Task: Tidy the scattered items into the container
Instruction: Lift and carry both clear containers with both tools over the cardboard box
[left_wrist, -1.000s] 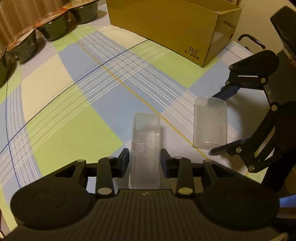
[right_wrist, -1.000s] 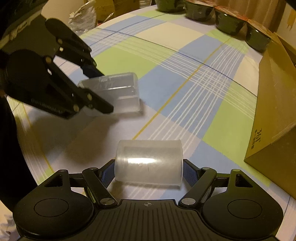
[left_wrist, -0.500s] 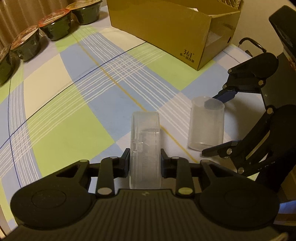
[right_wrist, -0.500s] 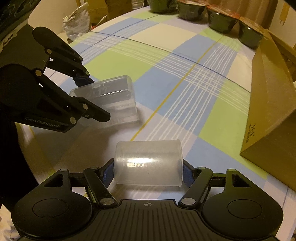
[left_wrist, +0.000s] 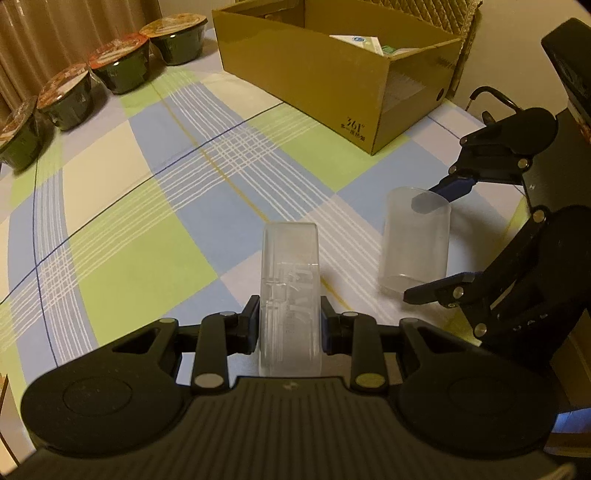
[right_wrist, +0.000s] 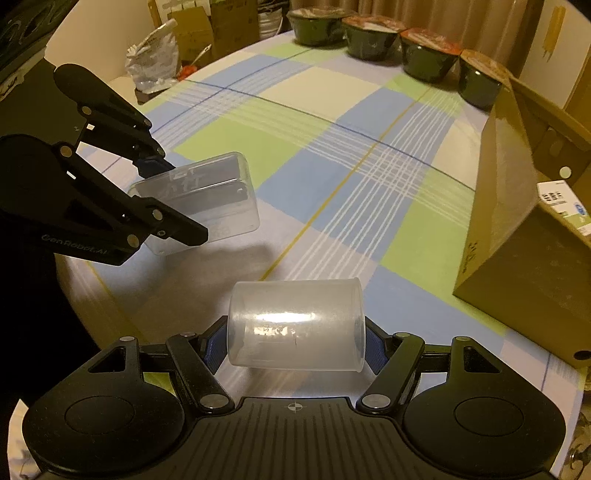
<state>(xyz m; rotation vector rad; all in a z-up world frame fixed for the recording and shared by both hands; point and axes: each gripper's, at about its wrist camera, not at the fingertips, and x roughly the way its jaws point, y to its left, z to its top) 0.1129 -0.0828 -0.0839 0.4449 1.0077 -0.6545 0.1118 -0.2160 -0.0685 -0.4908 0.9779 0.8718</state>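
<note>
Two clear plastic items are in our grip, one per gripper. Our left gripper (left_wrist: 289, 325) is clamped on the flat sides of a clear case (left_wrist: 289, 295), which points forward along the fingers, away from the camera. In the right wrist view that case (right_wrist: 207, 199) hangs tilted above the tabletop (right_wrist: 332, 147), casting a shadow below it, with the left gripper (right_wrist: 173, 199) coming in from the left edge.

Our right gripper (right_wrist: 295, 347) is closed on a clear cup (right_wrist: 295, 325), which lies sideways between the blue pads, its open end toward the right. From the left wrist view the cup (left_wrist: 413, 243) stands nearly upright, one finger of the right gripper (left_wrist: 436, 240) at its rim and the other at its base. We cannot tell from either view whether the cup touches the cloth.

The checked cloth (left_wrist: 147, 206) of green, blue and cream covers the tabletop. The cardboard box (left_wrist: 332, 70) sits open at the far side, well apart from both items, with a white packet (left_wrist: 358, 42) inside. In the right wrist view the box (right_wrist: 517, 229) fills the right edge. Four dark bowls (left_wrist: 122, 70) with printed lids line the far left of the cloth, near the curtain (left_wrist: 74, 33).
</note>
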